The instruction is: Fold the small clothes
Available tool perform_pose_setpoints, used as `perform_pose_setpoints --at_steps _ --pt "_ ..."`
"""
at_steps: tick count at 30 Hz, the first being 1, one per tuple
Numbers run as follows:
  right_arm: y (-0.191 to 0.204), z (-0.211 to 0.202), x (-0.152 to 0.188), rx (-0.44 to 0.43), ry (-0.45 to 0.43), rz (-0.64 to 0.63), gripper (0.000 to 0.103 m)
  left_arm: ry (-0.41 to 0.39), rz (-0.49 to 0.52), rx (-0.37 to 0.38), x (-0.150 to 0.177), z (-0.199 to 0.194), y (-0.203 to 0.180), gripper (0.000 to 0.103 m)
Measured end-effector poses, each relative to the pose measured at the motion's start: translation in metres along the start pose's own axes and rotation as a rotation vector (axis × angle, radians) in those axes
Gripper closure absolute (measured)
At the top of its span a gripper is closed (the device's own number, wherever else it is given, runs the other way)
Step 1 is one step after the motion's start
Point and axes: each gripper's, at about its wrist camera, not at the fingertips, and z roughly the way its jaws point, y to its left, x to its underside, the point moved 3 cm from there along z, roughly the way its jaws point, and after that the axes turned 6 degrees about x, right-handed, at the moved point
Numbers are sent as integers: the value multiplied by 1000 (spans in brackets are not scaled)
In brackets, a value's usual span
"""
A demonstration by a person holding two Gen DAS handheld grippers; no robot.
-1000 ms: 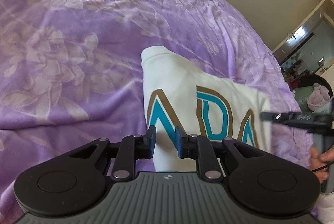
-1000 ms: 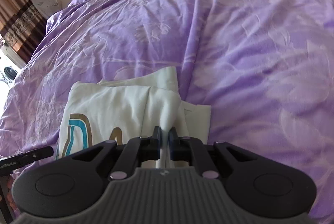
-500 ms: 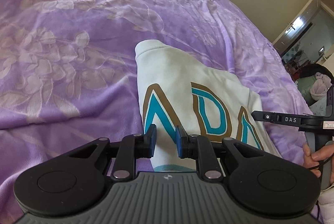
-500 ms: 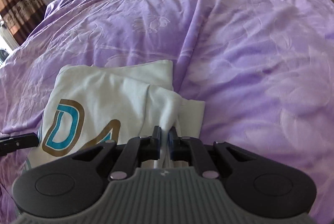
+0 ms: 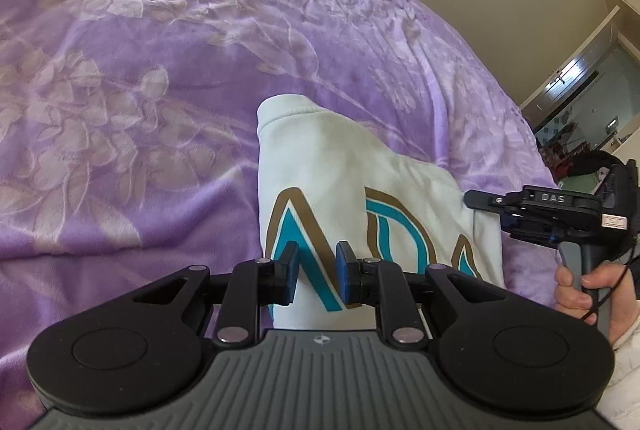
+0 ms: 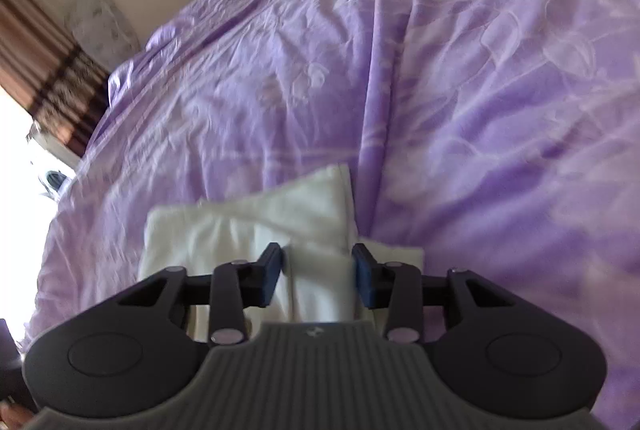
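White shirt lies under the gapped left gripper and opening right gripper, ungripped.

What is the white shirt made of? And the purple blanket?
The shirt looks like soft matte knit, perhaps cotton: it creases gently and carries printed teal and brown letters. The blanket looks plush, maybe fleece, with a faint sheen and a pale flower pattern.

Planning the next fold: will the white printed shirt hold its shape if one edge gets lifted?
Probably not: the white shirt looks soft, its layers sagging over each other. It seems light, and may drag on the wrinkled purple bedspread.
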Motion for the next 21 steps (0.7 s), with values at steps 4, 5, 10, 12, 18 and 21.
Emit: perform_pose_setpoints --at_steps 4,5,10,12,18,21 --pt "5 1 -3 25 -37 -38 89 -18 -1 20 -1 -1 -1 82" --pt "10 -3 -3 35 -58 -67 90 -21 2 26 -2 -1 -2 82" --pt "42 -26 -11 92 -162 -238 92 -12 35 25 -2 8 -11 82" --pt "44 -8 -11 156 -136 -272 93 -8 45 23 0 12 -13 82" --pt "14 23 -2 194 -90 -181 81 -13 55 11 5 9 -12 83" --pt "21 5 -3 224 -111 -209 70 -13 58 13 6 -6 -17 82"
